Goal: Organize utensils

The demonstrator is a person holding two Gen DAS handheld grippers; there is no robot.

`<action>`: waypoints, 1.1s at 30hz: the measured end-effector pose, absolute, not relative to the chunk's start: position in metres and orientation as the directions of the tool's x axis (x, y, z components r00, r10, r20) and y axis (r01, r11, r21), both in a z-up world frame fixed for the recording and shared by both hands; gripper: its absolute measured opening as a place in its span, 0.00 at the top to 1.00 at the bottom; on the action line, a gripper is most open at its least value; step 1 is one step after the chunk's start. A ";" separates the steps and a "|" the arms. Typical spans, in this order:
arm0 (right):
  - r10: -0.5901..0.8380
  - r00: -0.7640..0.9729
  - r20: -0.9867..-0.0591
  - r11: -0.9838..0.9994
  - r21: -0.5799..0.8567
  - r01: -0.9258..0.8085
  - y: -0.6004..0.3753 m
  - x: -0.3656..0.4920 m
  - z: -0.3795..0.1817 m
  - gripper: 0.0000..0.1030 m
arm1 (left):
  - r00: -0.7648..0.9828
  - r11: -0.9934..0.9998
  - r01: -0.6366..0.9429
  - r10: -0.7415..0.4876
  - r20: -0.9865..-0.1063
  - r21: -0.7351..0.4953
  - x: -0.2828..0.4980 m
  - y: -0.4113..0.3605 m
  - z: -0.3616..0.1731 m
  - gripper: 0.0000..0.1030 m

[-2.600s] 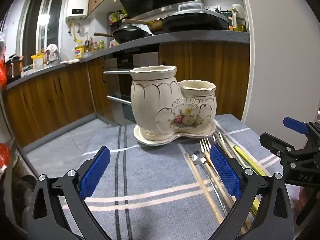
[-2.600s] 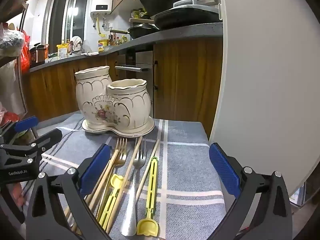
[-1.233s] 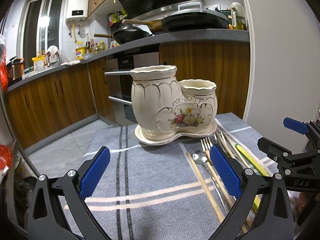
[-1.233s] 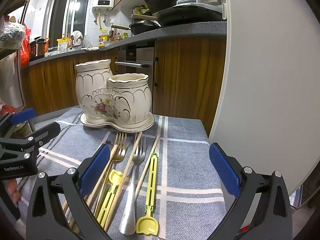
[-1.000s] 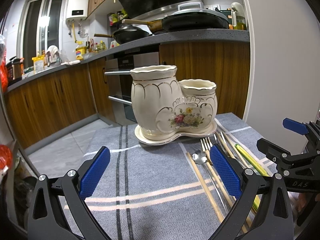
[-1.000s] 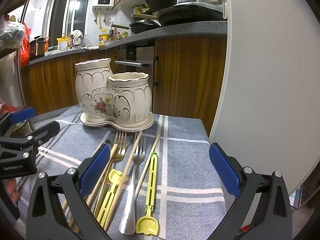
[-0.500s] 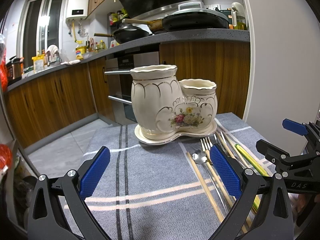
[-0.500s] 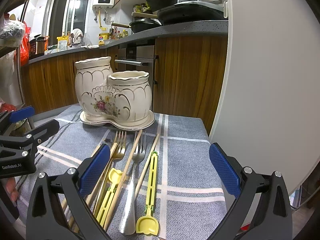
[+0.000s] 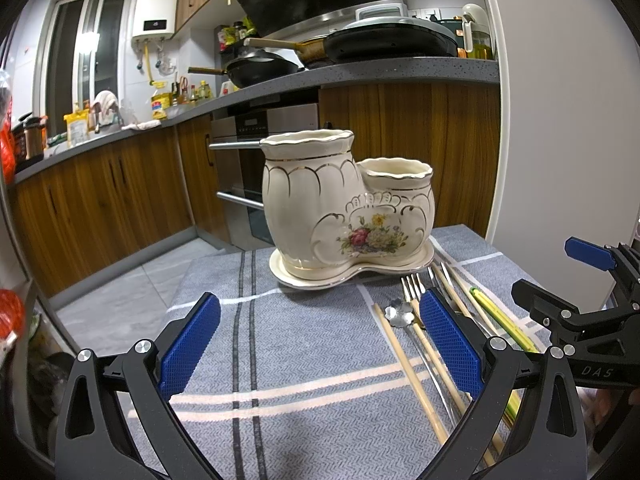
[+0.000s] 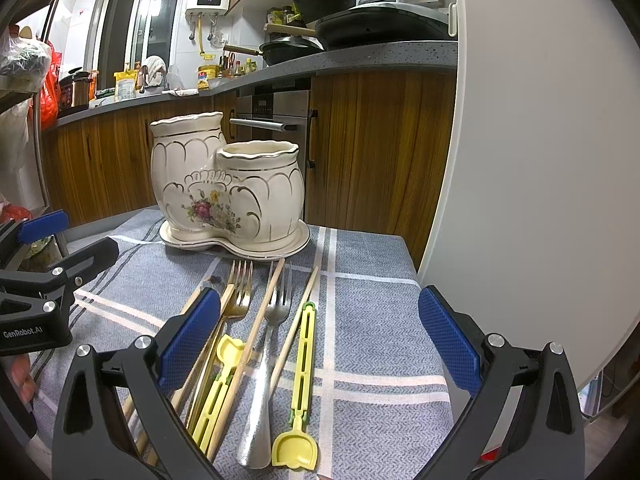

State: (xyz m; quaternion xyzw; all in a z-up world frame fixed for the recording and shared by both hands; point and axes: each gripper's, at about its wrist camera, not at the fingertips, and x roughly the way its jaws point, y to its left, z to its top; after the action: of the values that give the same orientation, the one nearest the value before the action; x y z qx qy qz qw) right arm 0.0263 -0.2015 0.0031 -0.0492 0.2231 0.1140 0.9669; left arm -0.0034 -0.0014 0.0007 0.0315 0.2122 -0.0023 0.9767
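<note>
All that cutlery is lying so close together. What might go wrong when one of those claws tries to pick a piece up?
The silver fork, wooden chopsticks and yellow utensils lie tightly side by side, some overlapping, so the open right claw might pinch two at once or nudge neighbours askew. The ceramic holder stands just beyond the fork tines; a long piece swung carelessly could knock it. The left claw hangs close by, so the two might bump.

- The left wrist view sits low over the grey striped tablecloth [image 9: 304, 344], facing the cream floral ceramic double holder [image 9: 348, 216] at frame centre, fairly near.
- The right wrist view faces the same holder [image 10: 228, 184] from lower right of it, over the laid-out cutlery [image 10: 260, 320].
- Both share holder, cloth and wooden kitchen cabinets [image 9: 104, 196]; each shows the other gripper at its edge.
</note>
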 end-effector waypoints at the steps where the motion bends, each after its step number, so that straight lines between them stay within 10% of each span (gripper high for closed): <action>1: 0.199 0.874 -0.443 0.969 -0.044 -0.242 -0.201 0.026 0.003 0.05 | 0.910 0.998 0.018 0.009 -0.415 0.060 -0.003 -0.001 0.001 0.04; 27: 0.149 0.859 -0.490 0.972 -0.086 -0.218 -0.236 0.041 0.012 0.05 | 0.940 1.000 -0.002 0.005 -0.341 0.009 0.008 0.030 0.042 0.04; 33: 0.182 0.779 -0.601 0.952 -0.089 -0.291 -0.221 0.046 -0.003 0.14 | 0.897 0.999 -0.010 0.031 -0.441 0.050 0.026 0.028 0.032 0.04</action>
State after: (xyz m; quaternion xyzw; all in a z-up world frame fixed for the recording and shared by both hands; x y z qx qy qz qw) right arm 0.0459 -0.2211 -0.0030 -0.0889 0.3080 0.1260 0.9388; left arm 0.0263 0.0280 0.0323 0.0230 0.2268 0.0106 0.9736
